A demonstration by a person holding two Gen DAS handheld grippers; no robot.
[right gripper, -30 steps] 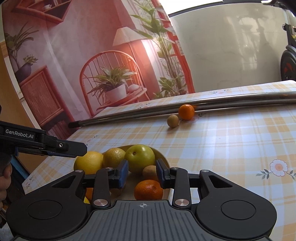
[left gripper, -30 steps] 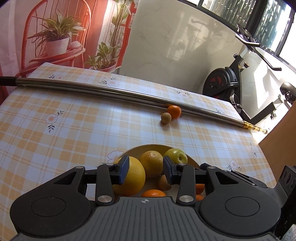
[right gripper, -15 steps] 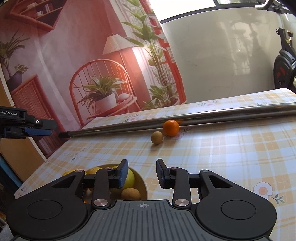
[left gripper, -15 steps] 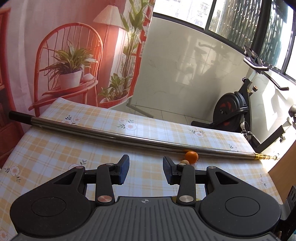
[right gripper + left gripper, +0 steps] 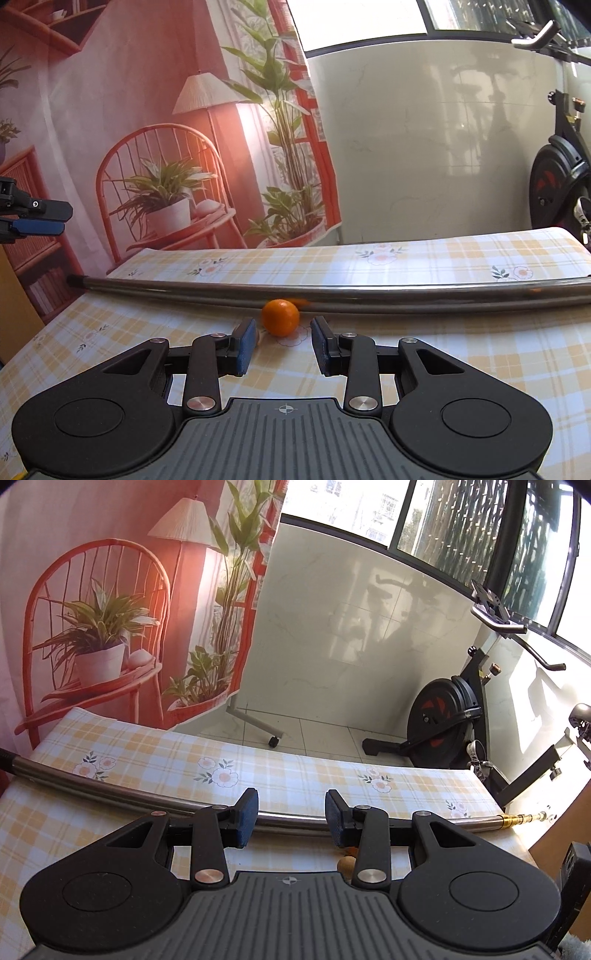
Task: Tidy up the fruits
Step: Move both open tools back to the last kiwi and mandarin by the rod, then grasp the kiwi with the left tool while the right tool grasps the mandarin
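Note:
In the right wrist view a small orange (image 5: 280,317) lies on the checked tablecloth just in front of the metal pole, a little beyond my open, empty right gripper (image 5: 282,343) and in line with its gap. A small brown fruit is almost hidden behind the left finger there. In the left wrist view my left gripper (image 5: 290,821) is open and empty; the brown fruit (image 5: 345,866) and a sliver of the orange peek out behind its right finger. The left gripper also shows at the left edge of the right wrist view (image 5: 33,218). The fruit bowl is out of view.
A long steel pole (image 5: 332,293) lies across the table behind the orange; it also shows in the left wrist view (image 5: 110,788). The table's far edge (image 5: 258,746) drops to a tiled floor. An exercise bike (image 5: 450,723) stands at the right.
Both grippers have moved away from the fruit bowl, which has left both views. The right gripper has come close to the orange by the pole. Both jaws stay open.

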